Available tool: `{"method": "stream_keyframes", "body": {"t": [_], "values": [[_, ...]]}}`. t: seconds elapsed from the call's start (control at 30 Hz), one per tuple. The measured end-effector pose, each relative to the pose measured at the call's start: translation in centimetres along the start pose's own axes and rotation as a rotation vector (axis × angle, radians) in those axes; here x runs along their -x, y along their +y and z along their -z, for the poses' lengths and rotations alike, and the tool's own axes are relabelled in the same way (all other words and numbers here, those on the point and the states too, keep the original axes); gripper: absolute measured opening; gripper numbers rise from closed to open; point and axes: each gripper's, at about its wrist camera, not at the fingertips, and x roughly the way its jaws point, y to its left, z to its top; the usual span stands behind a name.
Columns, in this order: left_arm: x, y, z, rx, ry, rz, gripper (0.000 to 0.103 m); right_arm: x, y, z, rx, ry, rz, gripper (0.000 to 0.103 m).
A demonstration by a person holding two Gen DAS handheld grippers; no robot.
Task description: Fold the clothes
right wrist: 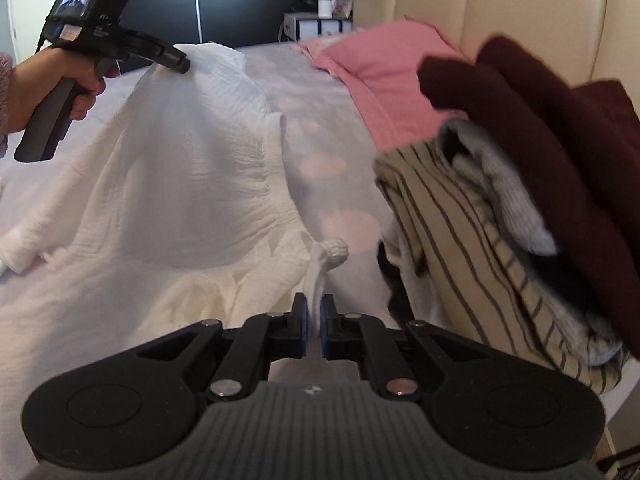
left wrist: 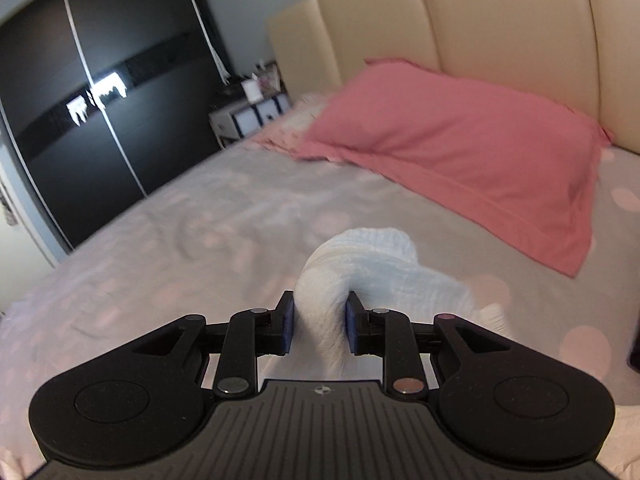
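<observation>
Both claws pinch the white garment (right wrist: pixel 192 168): left claw (left wrist: pixel 319 325) a thick bunch, right claw (right wrist: pixel 314 322) a thin strand; crinkled, spread over the bed (left wrist: pixel 180 220).

Both grippers are matte black with blue pads (left wrist: pixel 286 322), round side discs and silver pivot screws. The left gripper (right wrist: pixel 182 65) carries a small screen; the hand (right wrist: pixel 76 80) wears a fuzzy mauve sleeve (right wrist: pixel 3 80).

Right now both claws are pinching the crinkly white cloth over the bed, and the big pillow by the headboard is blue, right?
Almost. The big pillow by the cream padded headboard is pink, not blue; the left wrist view shows it clearly. The rest holds: the left claw and right claw both pinch the crinkly white cloth over the bed.
</observation>
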Motion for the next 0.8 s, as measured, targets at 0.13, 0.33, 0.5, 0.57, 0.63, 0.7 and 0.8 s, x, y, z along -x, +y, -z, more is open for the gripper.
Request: {"method": "stream_keyframes", "body": {"t": [0.13, 0.33, 0.5, 0.57, 0.63, 0.7, 0.8], "values": [[-1.5, -0.4, 2.0, 0.035, 0.083, 0.042, 0.039, -1.5, -0.6, 0.7, 0.007, 0.083, 0.015, 0.013], [1.5, 3.7, 2.4, 0.091, 0.098, 0.034, 0.049, 0.1, -0.5, 0.3, -0.002, 0.039, 0.016, 0.036], [6.3, 9.7, 5.0, 0.110, 0.130, -0.056, 0.054, 1.0, 1.1, -0.9, -0.014, 0.021, -0.036, 0.041], [8.4, 12.5, 7.2, 0.129, 0.158, -0.102, 0.055, 1.6, 1.8, -1.2, -0.013, 0.011, -0.067, 0.050], [10.5, 15.4, 10.0, 0.150, 0.203, -0.154, 0.055, 2.4, 2.7, -1.4, -0.005, 0.000, -0.097, 0.050], [12.9, 18.3, 12.9, 0.181, 0.245, -0.204, 0.055, 3.5, 3.8, -1.7, 0.008, -0.016, -0.127, 0.051], [16.4, 21.9, 17.4, 0.245, 0.300, -0.262, 0.056, 4.7, 5.5, -2.2, 0.034, -0.038, -0.165, 0.056]]}}
